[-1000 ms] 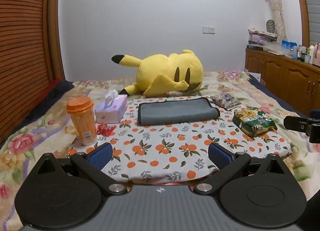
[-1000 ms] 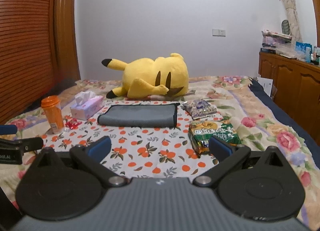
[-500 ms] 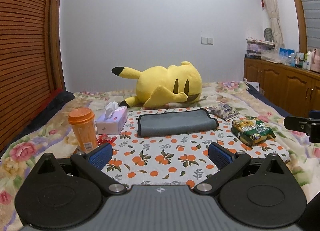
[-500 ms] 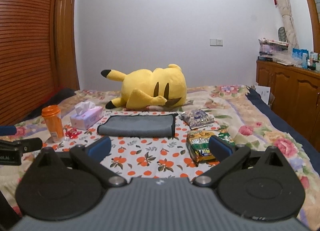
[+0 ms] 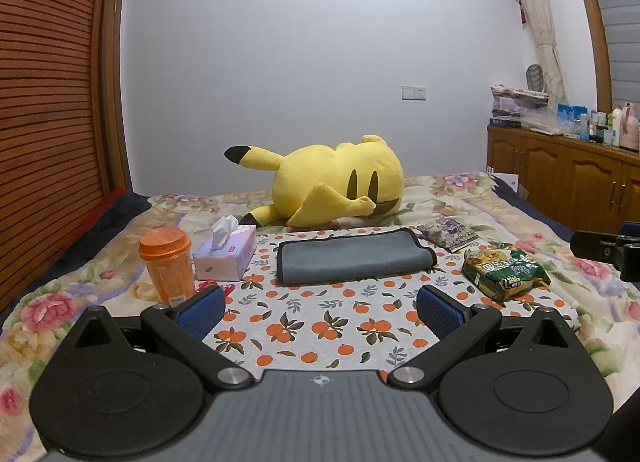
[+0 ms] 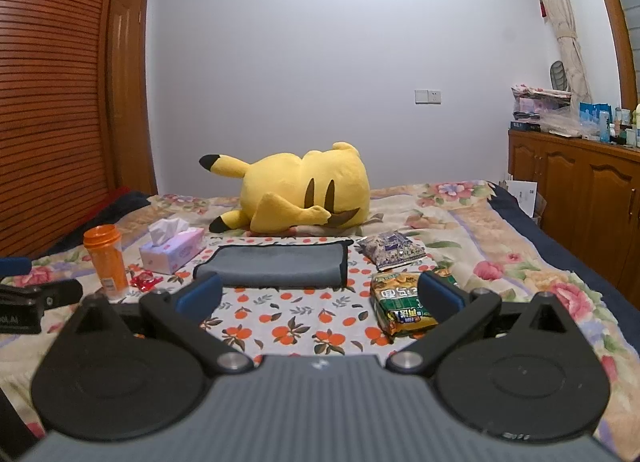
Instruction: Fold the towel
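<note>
A grey towel (image 5: 352,260) lies folded flat on the orange-print cloth (image 5: 320,322) on the bed; it also shows in the right wrist view (image 6: 276,266). My left gripper (image 5: 320,308) is open and empty, held back from the towel above the cloth's near part. My right gripper (image 6: 320,296) is open and empty, also short of the towel, to its right. Each gripper's side shows at the edge of the other's view.
A yellow plush toy (image 5: 336,181) lies behind the towel. An orange cup (image 5: 168,264), a tissue box (image 5: 226,252) and a red wrapper (image 6: 146,280) are on the left. Snack bags (image 5: 504,268) (image 5: 448,232) are on the right. Wooden cabinets (image 5: 568,185) stand far right.
Both grippers have tilted up and drawn back a little; the bed and towel sit lower in both views. Both stay open. The towel has not moved.
</note>
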Available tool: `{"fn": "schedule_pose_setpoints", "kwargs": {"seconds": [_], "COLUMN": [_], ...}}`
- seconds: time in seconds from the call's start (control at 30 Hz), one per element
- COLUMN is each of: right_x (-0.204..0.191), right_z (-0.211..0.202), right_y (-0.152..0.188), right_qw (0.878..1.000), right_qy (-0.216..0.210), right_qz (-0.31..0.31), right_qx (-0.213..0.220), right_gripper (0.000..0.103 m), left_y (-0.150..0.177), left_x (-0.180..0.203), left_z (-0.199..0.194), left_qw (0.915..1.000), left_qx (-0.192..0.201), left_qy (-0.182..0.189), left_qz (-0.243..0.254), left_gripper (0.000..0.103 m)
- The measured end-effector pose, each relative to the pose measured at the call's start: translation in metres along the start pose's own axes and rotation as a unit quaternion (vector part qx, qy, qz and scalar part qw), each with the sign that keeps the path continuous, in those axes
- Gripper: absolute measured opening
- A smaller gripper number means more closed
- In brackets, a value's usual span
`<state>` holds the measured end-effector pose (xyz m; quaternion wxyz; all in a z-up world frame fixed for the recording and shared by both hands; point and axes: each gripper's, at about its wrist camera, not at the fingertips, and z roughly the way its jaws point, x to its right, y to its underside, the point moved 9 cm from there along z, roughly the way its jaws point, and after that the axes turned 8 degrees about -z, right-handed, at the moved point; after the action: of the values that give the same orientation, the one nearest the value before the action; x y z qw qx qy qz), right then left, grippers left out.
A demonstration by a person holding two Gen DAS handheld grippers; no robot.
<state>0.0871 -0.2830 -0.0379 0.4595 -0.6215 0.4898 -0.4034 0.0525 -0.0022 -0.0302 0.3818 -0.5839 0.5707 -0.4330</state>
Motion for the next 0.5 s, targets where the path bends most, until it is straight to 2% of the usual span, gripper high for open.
{"fn": "schedule_pose_setpoints", "kwargs": {"seconds": [0.5], "right_x": [-0.0001], "right_z": [-0.0008], "right_y": [0.001], "right_qw": [1.0], "right_qy": [0.0], "right_qz": [-0.001], "right_qx": [-0.001], "right_gripper": [0.103], "left_y": [-0.0008], "left_x": [-0.003], "left_z": [-0.001], "left_qw": [1.0], "left_qx": [0.002], "left_qy": [-0.001], "left_qz": [0.002], "left_gripper": [0.103]}}
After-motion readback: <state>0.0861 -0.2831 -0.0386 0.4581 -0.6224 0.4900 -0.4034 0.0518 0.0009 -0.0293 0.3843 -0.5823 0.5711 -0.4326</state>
